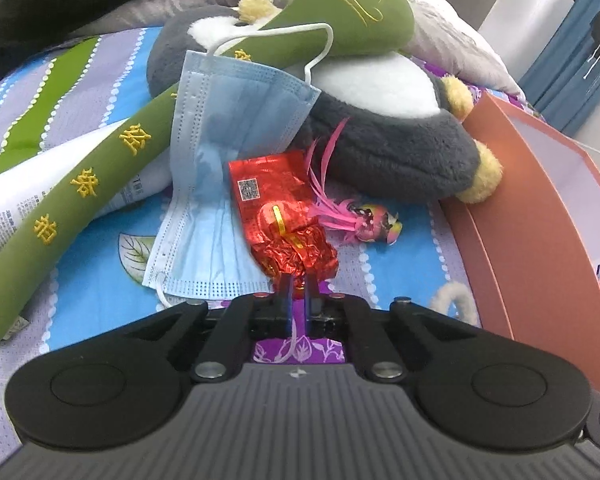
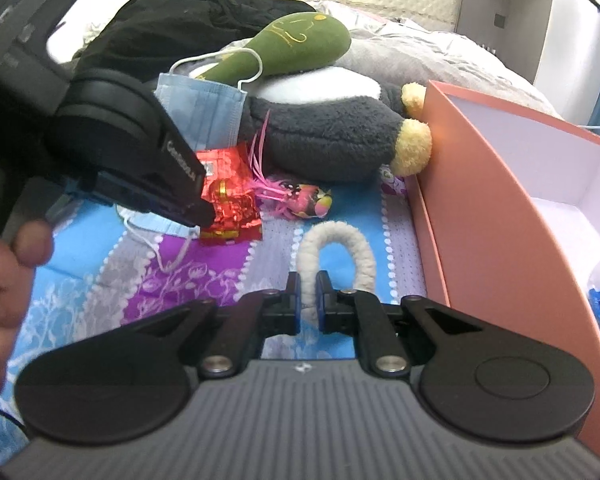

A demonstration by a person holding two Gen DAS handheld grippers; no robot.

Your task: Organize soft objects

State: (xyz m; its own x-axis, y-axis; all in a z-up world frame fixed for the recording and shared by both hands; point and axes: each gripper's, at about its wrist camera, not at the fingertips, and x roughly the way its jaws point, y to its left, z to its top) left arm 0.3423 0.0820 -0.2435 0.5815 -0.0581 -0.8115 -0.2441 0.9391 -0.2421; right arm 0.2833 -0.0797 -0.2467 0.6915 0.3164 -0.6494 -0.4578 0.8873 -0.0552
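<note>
My left tongs (image 1: 297, 286) are pinched on the near edge of the red foil packet (image 1: 278, 216), which lies on the bed sheet (image 1: 92, 248) half over the blue face mask (image 1: 228, 160). My right tongs (image 2: 308, 292) are clamped on the white fuzzy loop (image 2: 336, 248), just beside the pink box (image 2: 480, 220). Risks, as I judge them: crinkly foil could slip or tear out of a thin edge grip; lifting it may drag the mask or snag the pink feather toy (image 1: 356, 216) touching it. The loop is limp and could catch the box wall on the way in. The penguin plush (image 1: 380, 128) and green plush (image 1: 100, 184) remain piled behind.
</note>
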